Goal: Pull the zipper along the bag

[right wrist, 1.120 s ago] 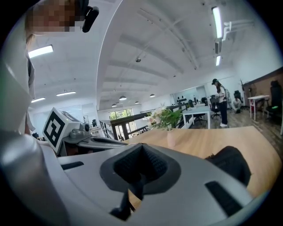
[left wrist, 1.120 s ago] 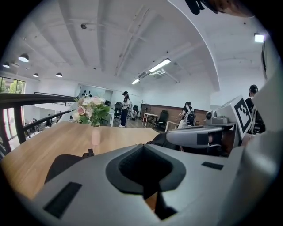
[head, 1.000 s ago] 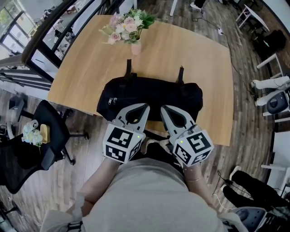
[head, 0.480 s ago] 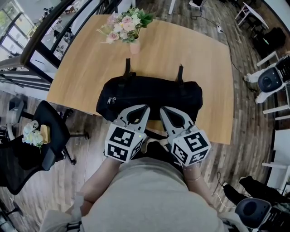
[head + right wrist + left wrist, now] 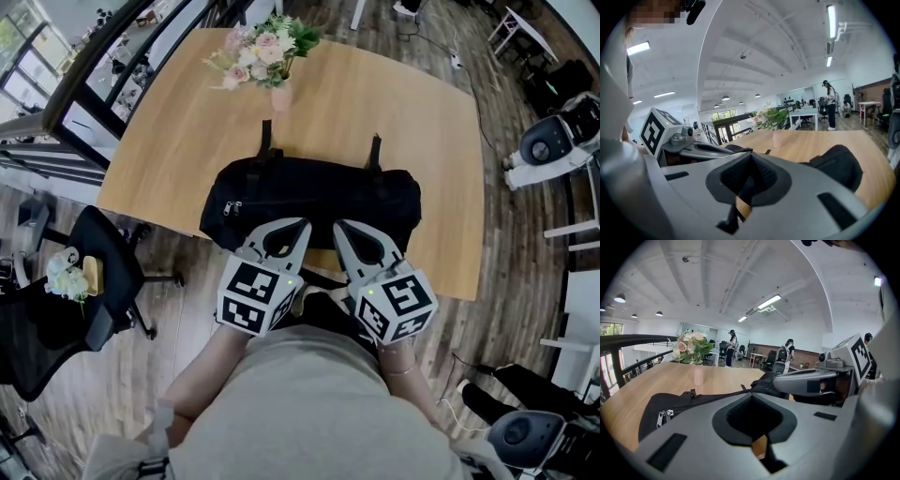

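A black duffel bag (image 5: pixel 309 195) lies lengthwise on the wooden table (image 5: pixel 178 141), its two straps pointing away from me. A pair of silver zipper pulls (image 5: pixel 232 208) hangs at its left end, also seen in the left gripper view as zipper pulls (image 5: pixel 663 416). My left gripper (image 5: pixel 301 224) and right gripper (image 5: pixel 338 226) are side by side at the bag's near side, both shut and holding nothing. In the left gripper view the left gripper (image 5: pixel 749 393) points over the bag (image 5: pixel 651 408). In the right gripper view the right gripper (image 5: pixel 749 153) has the bag (image 5: pixel 839 164) to its right.
A pink vase of flowers (image 5: pixel 269 56) stands on the table beyond the bag. A black office chair (image 5: pixel 98 272) sits on the floor left of the table's near corner. A white wheeled machine (image 5: pixel 553 141) is on the floor at the right. People stand far off in the room.
Both grippers stay almost where they were, shut. The white machine on the floor at the right has moved farther away.
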